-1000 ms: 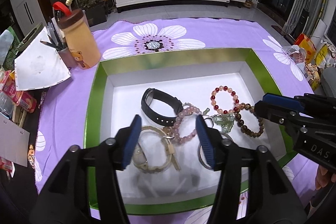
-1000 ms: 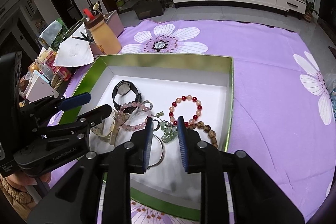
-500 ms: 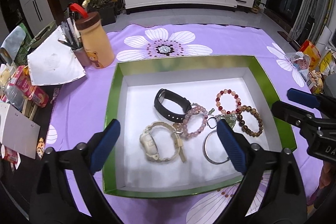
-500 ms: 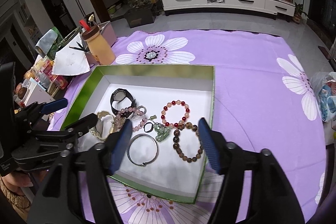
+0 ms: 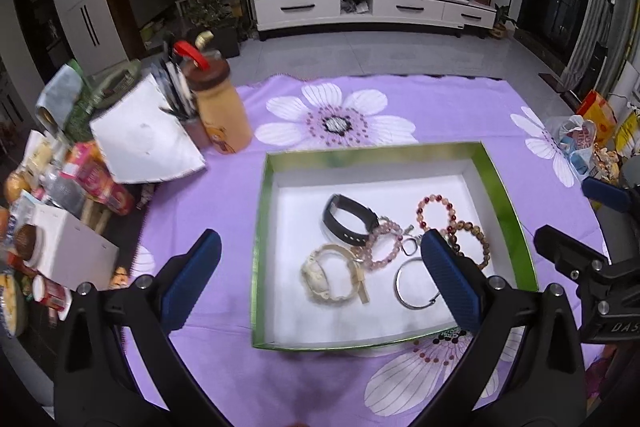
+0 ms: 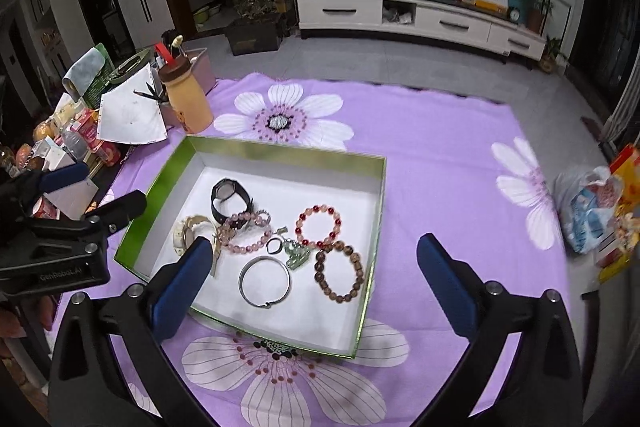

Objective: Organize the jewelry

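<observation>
We had all the jewelry piled mid-tray [image 6: 372, 211]. Biggest risk: black watch [image 6: 228, 201], pink bracelet [image 6: 248, 231] and silver bangle [image 6: 265, 281] touched, so one grab could drag neighbours. Left gripper [image 5: 320, 283] and right gripper [image 6: 312, 283] jaws were opening wide, holding nothing.
</observation>
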The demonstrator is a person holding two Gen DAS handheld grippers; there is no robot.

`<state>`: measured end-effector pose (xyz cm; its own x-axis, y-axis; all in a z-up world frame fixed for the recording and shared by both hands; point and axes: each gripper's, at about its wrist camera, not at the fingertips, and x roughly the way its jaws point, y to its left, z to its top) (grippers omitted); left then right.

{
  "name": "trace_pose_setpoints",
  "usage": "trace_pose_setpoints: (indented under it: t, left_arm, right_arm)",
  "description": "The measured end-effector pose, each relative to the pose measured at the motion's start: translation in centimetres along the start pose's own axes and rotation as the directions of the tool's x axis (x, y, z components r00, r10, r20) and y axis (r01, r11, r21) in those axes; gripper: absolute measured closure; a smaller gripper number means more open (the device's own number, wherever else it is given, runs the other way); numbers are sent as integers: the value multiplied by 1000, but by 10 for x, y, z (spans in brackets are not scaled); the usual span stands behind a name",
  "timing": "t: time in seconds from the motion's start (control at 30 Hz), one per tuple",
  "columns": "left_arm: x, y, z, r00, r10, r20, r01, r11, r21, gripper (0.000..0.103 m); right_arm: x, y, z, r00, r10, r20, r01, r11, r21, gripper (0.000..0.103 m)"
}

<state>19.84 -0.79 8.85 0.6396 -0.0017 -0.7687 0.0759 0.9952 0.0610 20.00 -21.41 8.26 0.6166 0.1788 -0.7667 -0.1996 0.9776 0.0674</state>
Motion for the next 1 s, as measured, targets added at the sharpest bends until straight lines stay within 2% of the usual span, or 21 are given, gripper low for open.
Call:
trace_pose_setpoints:
  t: [0.27, 0.43, 0.57, 1.0]
  left_arm:
    - [-43, 11, 29, 999, 44, 20, -44, 999, -32, 2]
    - [-65, 18, 38, 999, 19, 38, -16, 997, -75, 2]
    - [-66, 16, 40, 999, 17, 46, -14, 997, -79, 2]
    - [-39, 2, 31, 1000, 28, -3, -28, 999, -38, 2]
  right_arm:
    - [-49, 10, 28, 999, -25, 27, 25, 999, -25, 1]
    - [-70, 10, 40, 997, -45, 60, 47, 998, -30, 1]
    - [-61, 7, 38, 998, -50, 46, 51, 999, -19, 1]
    - [-38, 12, 31, 997, -68, 20, 69, 997, -25, 1]
